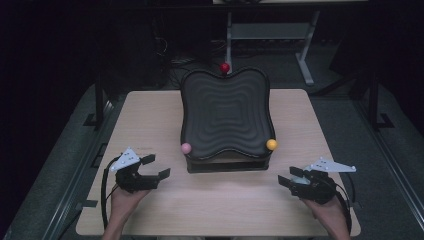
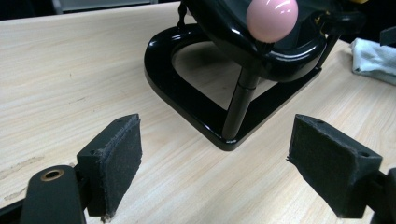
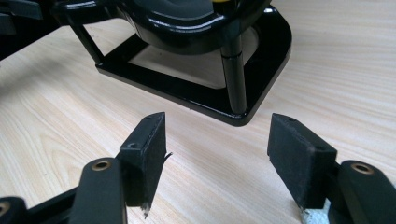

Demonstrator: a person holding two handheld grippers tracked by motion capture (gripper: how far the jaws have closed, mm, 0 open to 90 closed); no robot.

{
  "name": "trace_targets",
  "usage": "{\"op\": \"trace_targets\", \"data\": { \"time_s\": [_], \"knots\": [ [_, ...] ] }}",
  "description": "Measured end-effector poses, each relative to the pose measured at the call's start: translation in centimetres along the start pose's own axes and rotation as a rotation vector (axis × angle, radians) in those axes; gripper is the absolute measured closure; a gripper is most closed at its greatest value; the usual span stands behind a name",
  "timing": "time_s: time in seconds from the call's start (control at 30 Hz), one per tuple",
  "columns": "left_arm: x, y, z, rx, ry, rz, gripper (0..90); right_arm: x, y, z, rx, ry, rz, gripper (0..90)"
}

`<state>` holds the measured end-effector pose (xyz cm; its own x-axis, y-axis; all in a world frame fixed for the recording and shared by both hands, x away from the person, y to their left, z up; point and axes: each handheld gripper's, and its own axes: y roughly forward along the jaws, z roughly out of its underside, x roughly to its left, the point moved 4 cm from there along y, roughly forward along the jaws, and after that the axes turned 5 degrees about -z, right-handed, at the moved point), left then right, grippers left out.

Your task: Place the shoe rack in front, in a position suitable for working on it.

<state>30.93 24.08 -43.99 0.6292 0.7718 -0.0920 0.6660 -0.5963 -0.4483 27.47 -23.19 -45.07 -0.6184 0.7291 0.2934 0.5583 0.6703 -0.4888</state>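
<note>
A: Where is the black tray (image 1: pixel 226 117) sitting?
B: Mid-surface (image 1: pixel 150 107), toward the far edge, balls resting at its corners.
A: And the tongs?
B: Left tongs (image 1: pixel 154 166) and right tongs (image 1: pixel 288 176) are waiting near its front corners, both gaping wide, probably preparing to grasp it.

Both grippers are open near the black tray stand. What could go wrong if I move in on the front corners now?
1. The tray sits tilted on thin posts; a bump could tip it.
2. The pink ball and orange ball perch on the corners and might be knocked off.
3. The left gripper and right gripper could catch the base.
</note>
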Motion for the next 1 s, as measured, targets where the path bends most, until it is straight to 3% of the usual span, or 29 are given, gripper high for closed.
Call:
{"op": "trace_targets", "data": {
  "time_s": [0.4,0.63,0.73,0.77,0.8,0.9,0.93,1.0],
  "knots": [
    [-0.1,-0.1,-0.2,-0.002,0.018,-0.017,17.1,0.2,-0.7,-0.1,-0.004,-0.022,-0.005,37.6],
    [-0.2,-0.3,-0.3,-0.013,0.019,-0.012,17.2,-1.0,-2.7,-0.5,-0.047,-0.018,0.064,41.5],
    [-0.2,-0.4,-0.4,-0.024,0.016,-0.011,17.2,-2.2,-4.0,-0.3,-0.077,-0.018,0.131,42.2],
    [-0.2,-0.4,-0.4,-0.024,0.016,-0.011,17.2,-2.2,-4.0,-0.3,-0.077,-0.018,0.131,42.2],
    [-0.3,-0.4,-0.5,-0.022,0.018,-0.009,17.2,-3.3,-4.8,-0.1,-0.069,0.004,0.163,43.2],
    [-0.4,-0.3,-0.5,-0.021,0.023,-0.007,17.2,-4.2,-5.2,0.4,-0.052,0.017,0.194,43.2],
    [-0.5,-0.2,-0.5,-0.021,0.023,-0.003,17.2,-5.1,-5.2,1.0,-0.019,0.030,0.225,43.2],
    [-0.6,-0.2,-0.5,-0.019,0.027,-0.002,17.2,-5.5,-4.9,1.5,0.015,0.036,0.249,44.0]
  ]
}}
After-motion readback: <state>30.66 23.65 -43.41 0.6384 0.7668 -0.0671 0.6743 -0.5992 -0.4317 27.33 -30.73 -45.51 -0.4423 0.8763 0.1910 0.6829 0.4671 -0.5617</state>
